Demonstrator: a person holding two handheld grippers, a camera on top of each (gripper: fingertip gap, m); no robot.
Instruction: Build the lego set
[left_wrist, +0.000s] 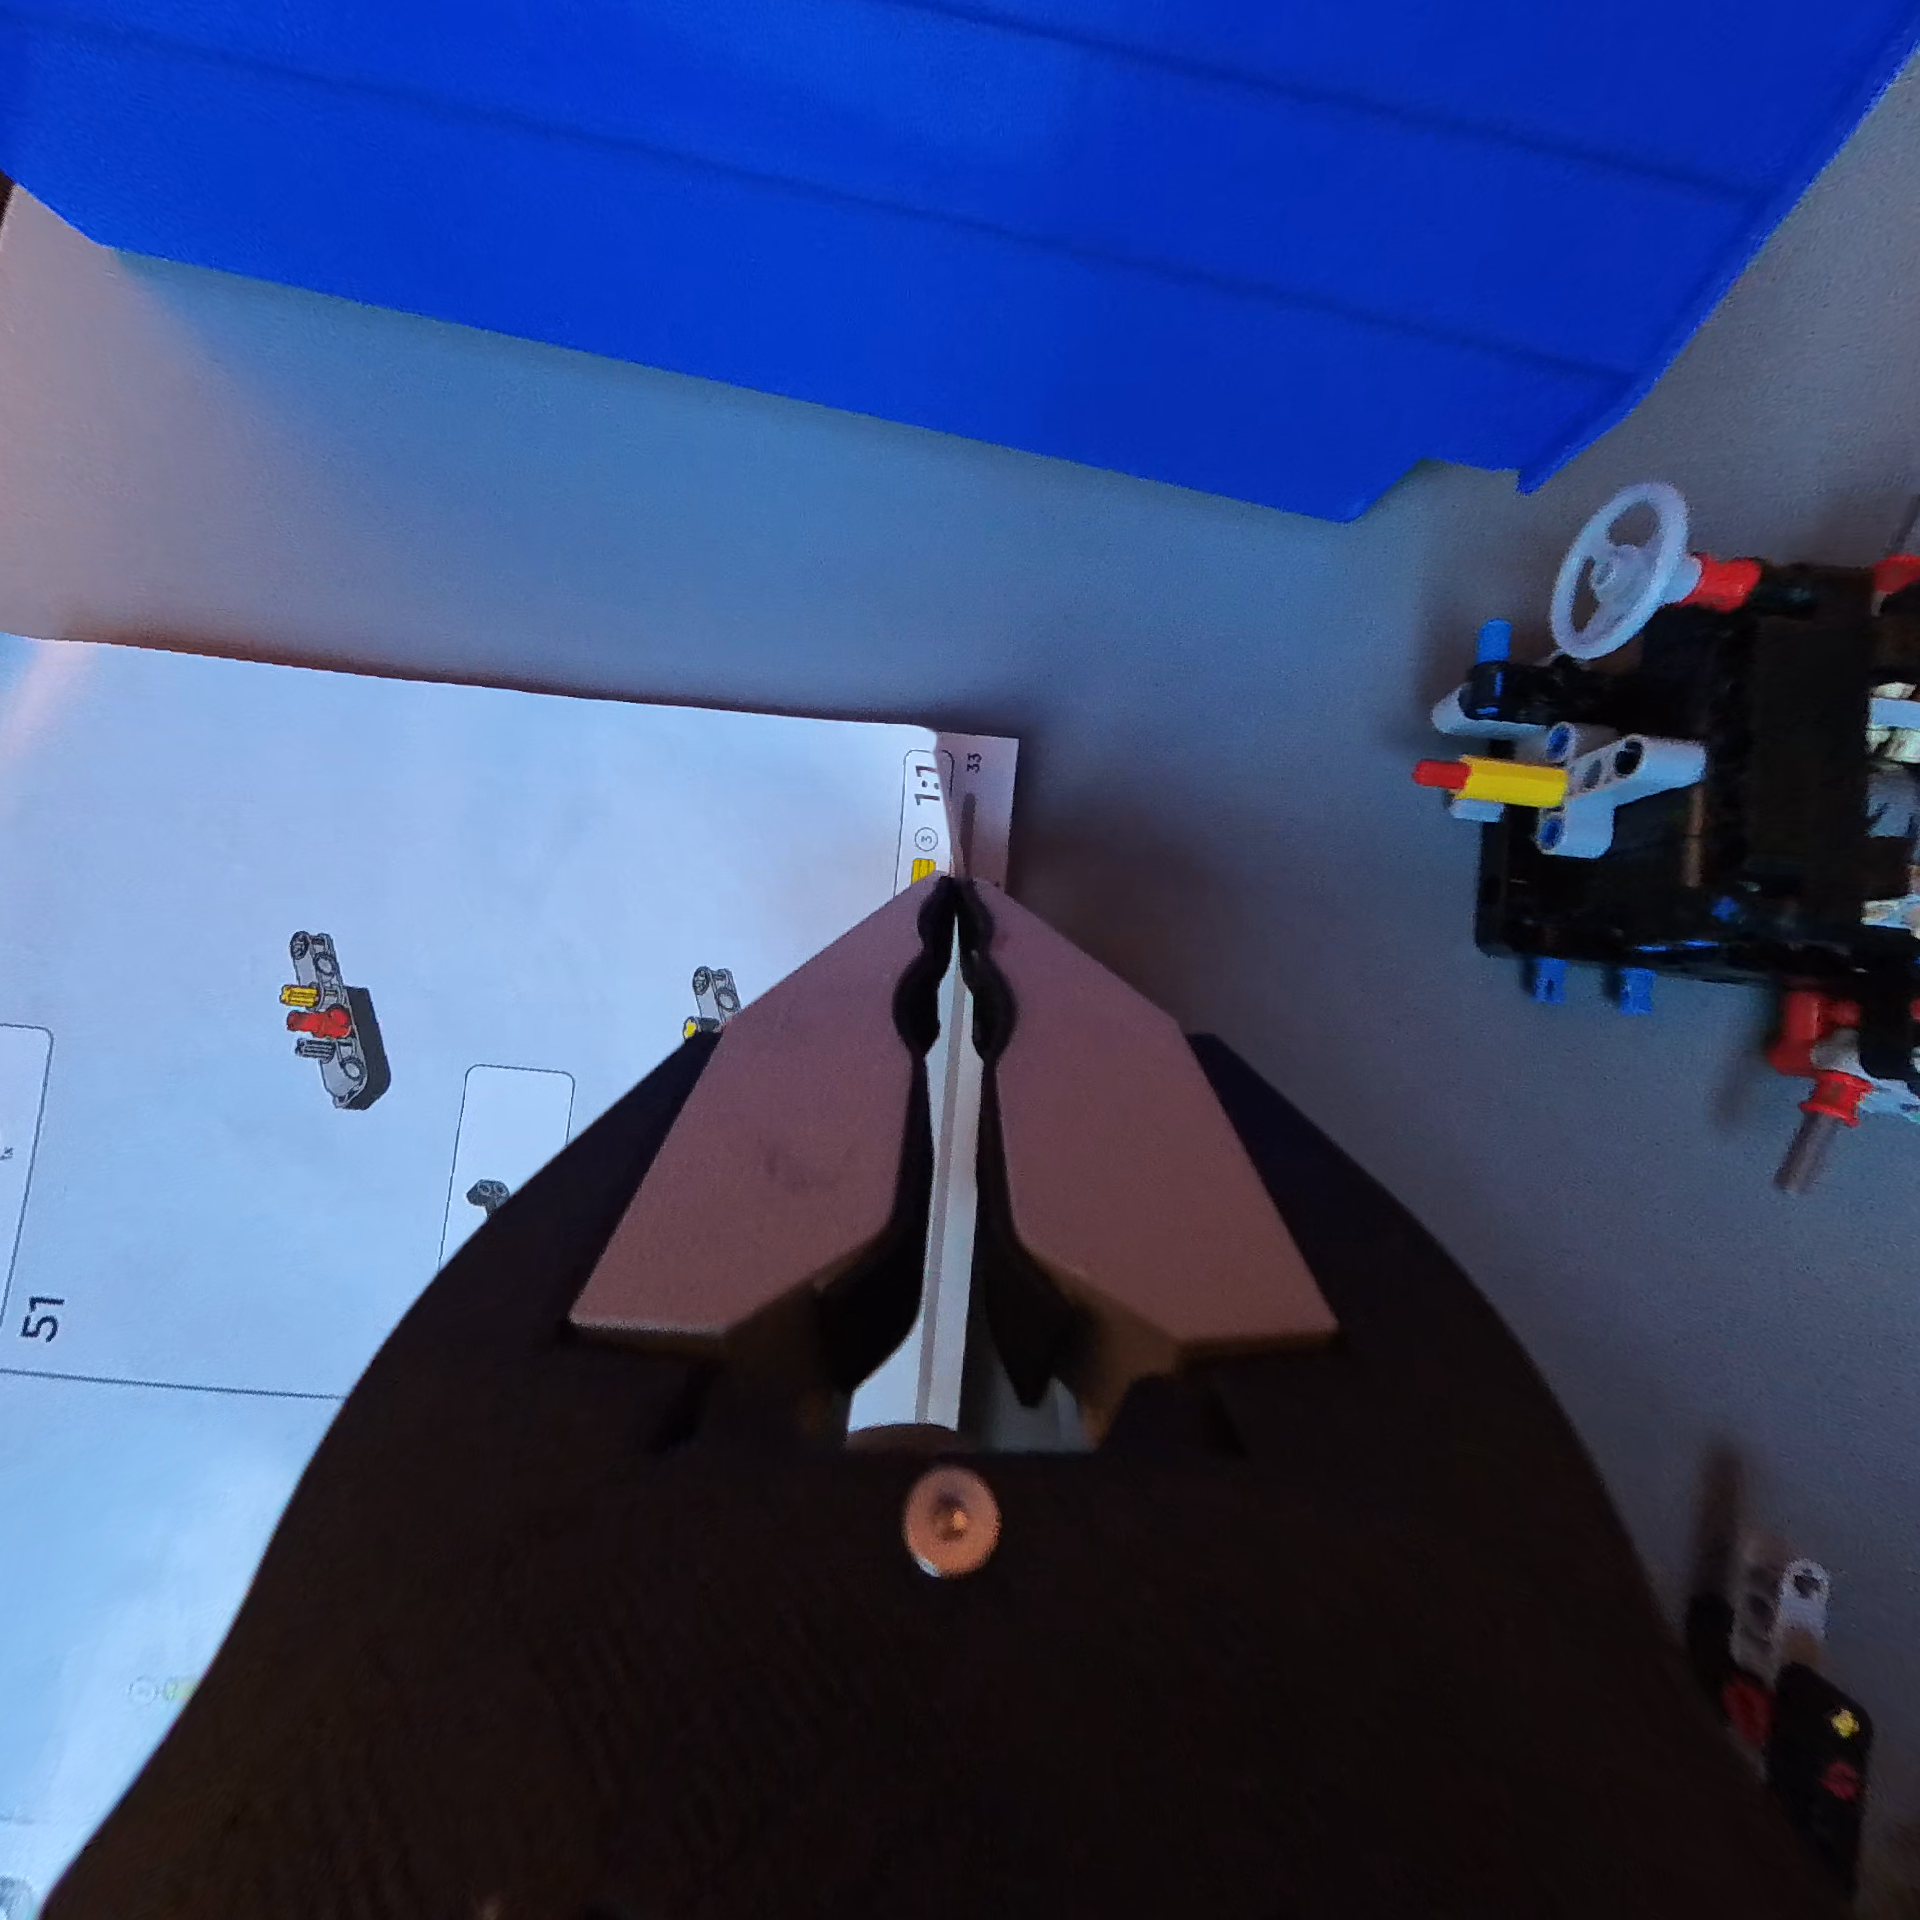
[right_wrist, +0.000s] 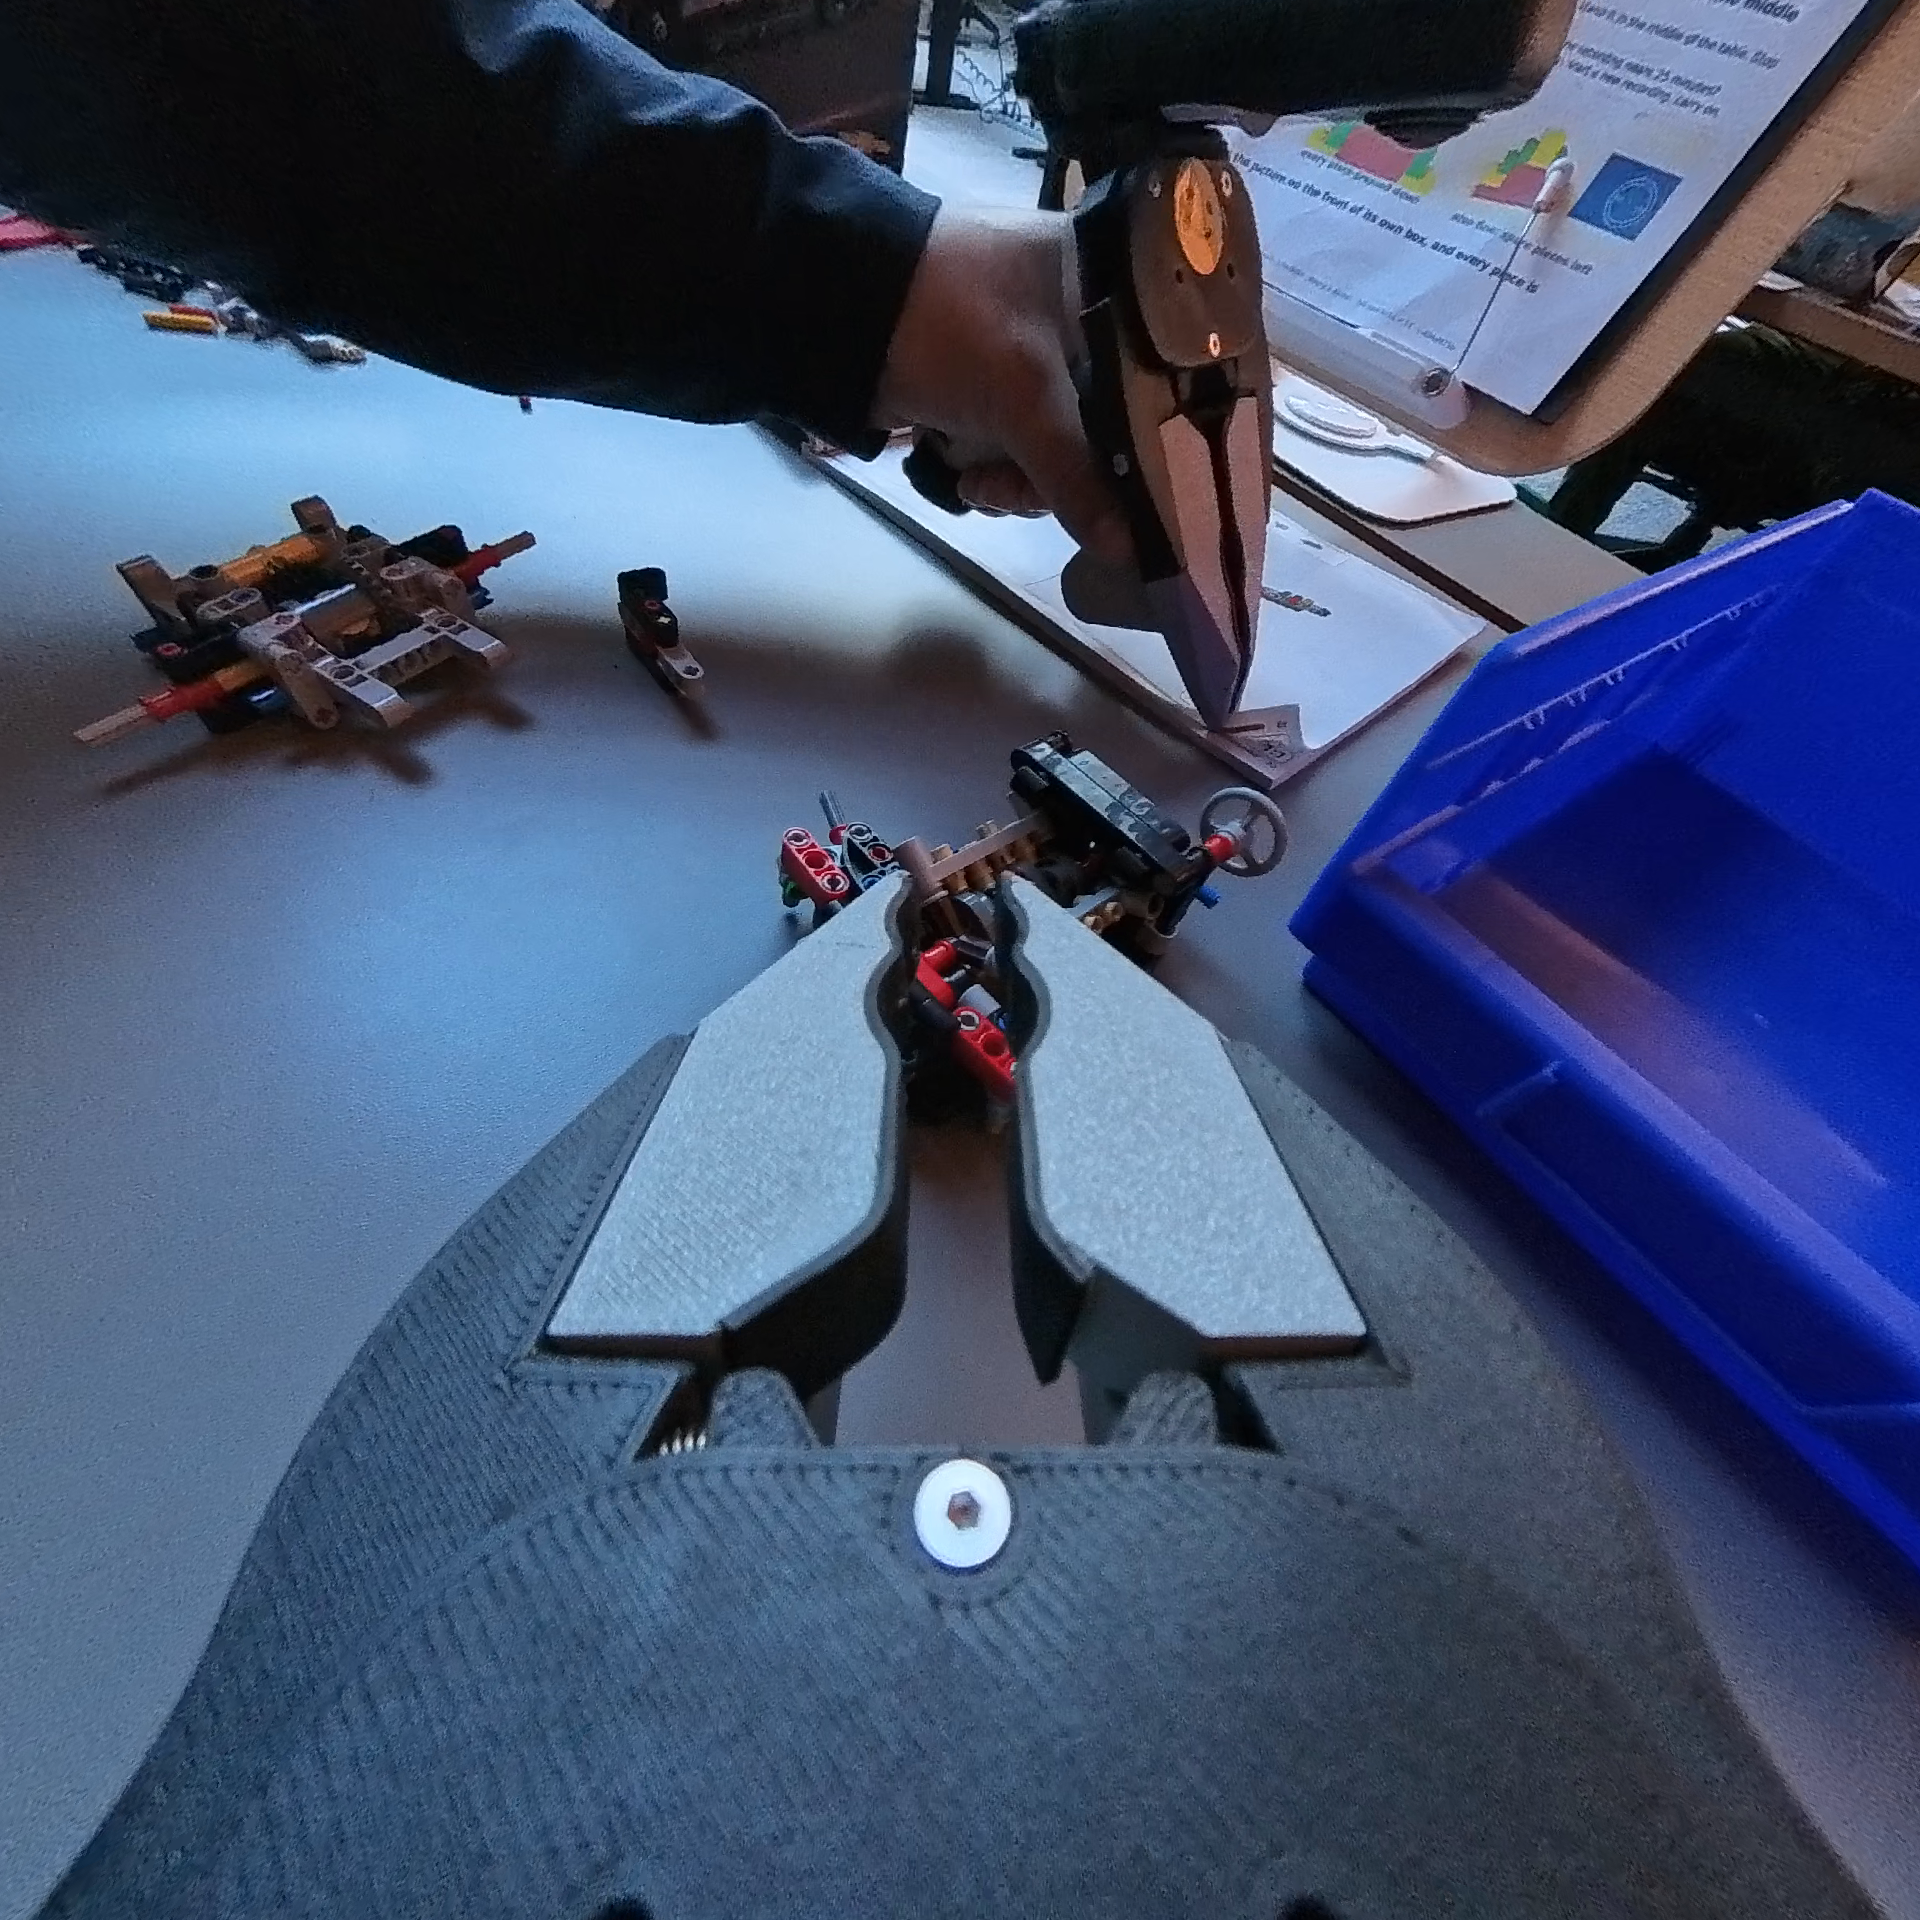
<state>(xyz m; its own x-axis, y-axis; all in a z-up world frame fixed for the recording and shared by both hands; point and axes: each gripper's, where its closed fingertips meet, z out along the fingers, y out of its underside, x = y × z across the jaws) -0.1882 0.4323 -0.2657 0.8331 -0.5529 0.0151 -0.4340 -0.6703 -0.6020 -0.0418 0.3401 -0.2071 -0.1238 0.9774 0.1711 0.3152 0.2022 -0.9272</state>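
My left gripper (left_wrist: 951, 883) is shut on the corner of a page (left_wrist: 977, 800) of the open instruction booklet (left_wrist: 416, 883); the page's white edge runs between its fingers. In the right wrist view this gripper (right_wrist: 1224, 707) points down and pinches the lifted page corner (right_wrist: 1262, 732). The Lego model (right_wrist: 1101, 821), black with red beams and a small steering wheel (right_wrist: 1245, 831), lies on the table. My right gripper (right_wrist: 951, 894) is shut on its near end, with red and brown parts between the fingers. The model also shows in the left wrist view (left_wrist: 1714, 779).
A blue bin (right_wrist: 1662, 883) stands right of the model, close to the booklet (right_wrist: 1351, 644). A second grey and black subassembly (right_wrist: 301, 623) and a small black piece (right_wrist: 655, 623) lie at the left. Loose parts (right_wrist: 208, 312) lie far left. A person's sleeve (right_wrist: 520, 156) crosses above. A display stand (right_wrist: 1507, 156) is behind. The grippers' ends are close to 20 cm from one another. It is some 15 cm from my right tips to the small black piece (right_wrist: 655, 623). The left camera catches it too, in the left wrist view (left_wrist: 1825, 1726).
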